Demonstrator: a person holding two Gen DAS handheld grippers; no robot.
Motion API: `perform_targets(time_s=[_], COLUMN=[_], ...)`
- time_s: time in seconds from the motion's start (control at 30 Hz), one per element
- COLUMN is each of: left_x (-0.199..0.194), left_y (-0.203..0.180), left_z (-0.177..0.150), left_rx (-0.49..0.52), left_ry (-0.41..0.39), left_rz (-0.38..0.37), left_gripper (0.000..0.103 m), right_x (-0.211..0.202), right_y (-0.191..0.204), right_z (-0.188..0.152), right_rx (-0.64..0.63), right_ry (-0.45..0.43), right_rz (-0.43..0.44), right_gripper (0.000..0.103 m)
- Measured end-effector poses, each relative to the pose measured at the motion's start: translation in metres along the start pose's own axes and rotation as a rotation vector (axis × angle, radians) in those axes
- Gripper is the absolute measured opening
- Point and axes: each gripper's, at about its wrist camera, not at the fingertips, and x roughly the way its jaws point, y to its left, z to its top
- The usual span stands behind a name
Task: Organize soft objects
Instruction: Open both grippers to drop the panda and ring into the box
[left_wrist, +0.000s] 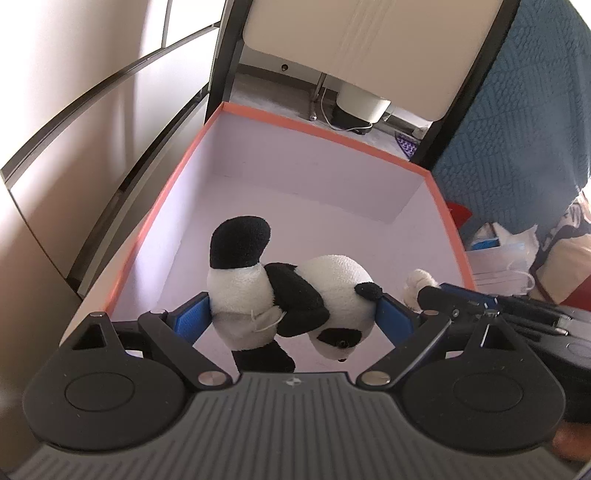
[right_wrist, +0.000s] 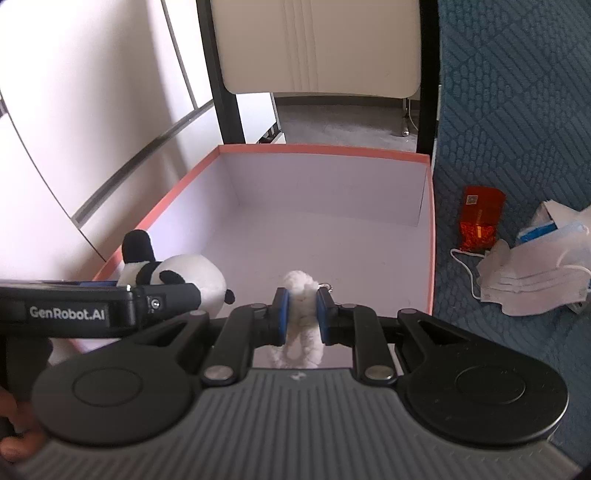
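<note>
Your left wrist view looks steeply down, close over the box (left_wrist: 236, 110); your right wrist view sits alongside, sharing its interior and the chair (right_wrist: 317, 48).

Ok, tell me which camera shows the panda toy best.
The left wrist view: the panda toy fills the middle, gripped between the left gripper pads over the box, body, head and limbs all showing. The right wrist view catches only its upper part at the left edge, behind the left gripper's finger.
</note>
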Motion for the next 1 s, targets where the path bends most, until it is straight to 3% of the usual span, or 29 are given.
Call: perform_targets(time_s=[0.37, 0.57, 1.0], left_x=[0.002, -0.014, -0.067], left_y=[0.01, 0.007, -0.025], left_z=[0.006, 0.004, -0.009], left_rx=[0.013, 0.011, 0.037], left_ry=[0.003, -0.022, -0.113], left_rz=[0.021, 0.029, 0.012], left_gripper=[0.098, 0.098, 0.098], right_x=[0.008, -0.002, -0.057], right_y=[-0.003, -0.001, -0.009], right_z=[0.003, 0.006, -0.002], right_rx=[0.03, 0.029, 0.04], right_ry=[-0.006, -0.022, -0.102], right_rz=[0.005, 0.001, -0.002], right_gripper=[0.026, 0.048, 0.049])
